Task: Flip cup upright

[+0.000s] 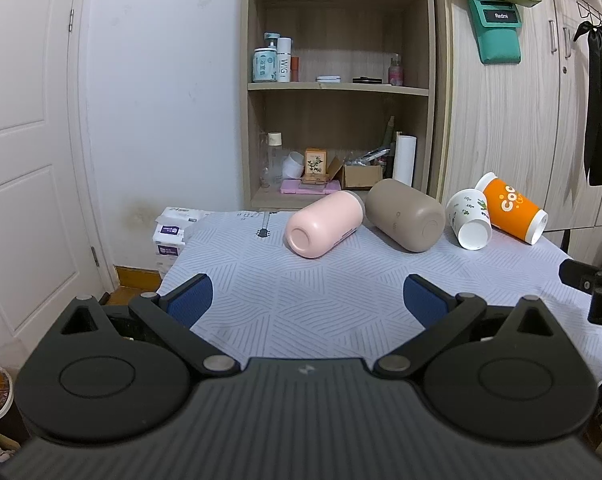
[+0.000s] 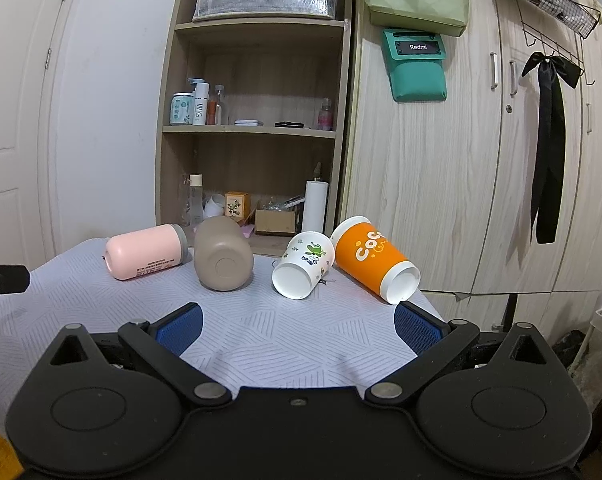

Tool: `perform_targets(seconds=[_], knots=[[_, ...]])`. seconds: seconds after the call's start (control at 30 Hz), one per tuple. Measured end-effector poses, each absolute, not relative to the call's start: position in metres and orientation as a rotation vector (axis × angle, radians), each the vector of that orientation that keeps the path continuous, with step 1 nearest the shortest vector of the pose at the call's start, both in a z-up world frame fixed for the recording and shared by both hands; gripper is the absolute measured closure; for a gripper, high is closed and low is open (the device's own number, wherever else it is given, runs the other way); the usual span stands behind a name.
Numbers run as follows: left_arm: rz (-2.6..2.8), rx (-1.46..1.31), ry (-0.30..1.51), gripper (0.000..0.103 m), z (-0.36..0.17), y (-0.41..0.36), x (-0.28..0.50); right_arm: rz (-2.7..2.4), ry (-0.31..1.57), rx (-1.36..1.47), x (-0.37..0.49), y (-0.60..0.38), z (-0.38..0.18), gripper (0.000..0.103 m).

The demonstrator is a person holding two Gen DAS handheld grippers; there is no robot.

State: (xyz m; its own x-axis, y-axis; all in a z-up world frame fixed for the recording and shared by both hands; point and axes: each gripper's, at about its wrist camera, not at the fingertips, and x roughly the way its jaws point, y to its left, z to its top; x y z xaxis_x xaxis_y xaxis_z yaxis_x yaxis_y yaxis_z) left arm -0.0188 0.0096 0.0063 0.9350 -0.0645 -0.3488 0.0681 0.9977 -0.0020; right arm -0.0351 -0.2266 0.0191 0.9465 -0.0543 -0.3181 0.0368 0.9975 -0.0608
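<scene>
left gripper (image 1: pixel 308 300) spread wide, empty, over the table (image 1: pixel 301 280) | pink cup (image 1: pixel 324 224), then tan cup (image 1: pixel 406 215), floral paper cup (image 1: pixel 470 218), orange cup (image 1: pixel 511 208) all lying on their sides along the far edge | right gripper (image 2: pixel 297 326) wide too, holding nothing
</scene>
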Motion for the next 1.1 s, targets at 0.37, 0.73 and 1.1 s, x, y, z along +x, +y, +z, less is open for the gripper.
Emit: perform_targets(seconds=[0.37, 0.73, 1.1], knots=[[-0.063, 0.017, 0.369, 0.0, 0.004, 0.009, -0.018, -0.044, 0.334, -0.058, -0.035, -0.226, 0.017, 0.0], [-0.072, 0.049, 0.41, 0.0, 0.009, 0.008, -0.005, -0.002, 0.379, -0.02, -0.022, -0.22, 0.015, 0.0], [-0.218, 0.164, 0.548, 0.0, 0.049, 0.014, 0.072, 0.246, 0.519, 0.042, 0.041, -0.184, 0.028, 0.0]])
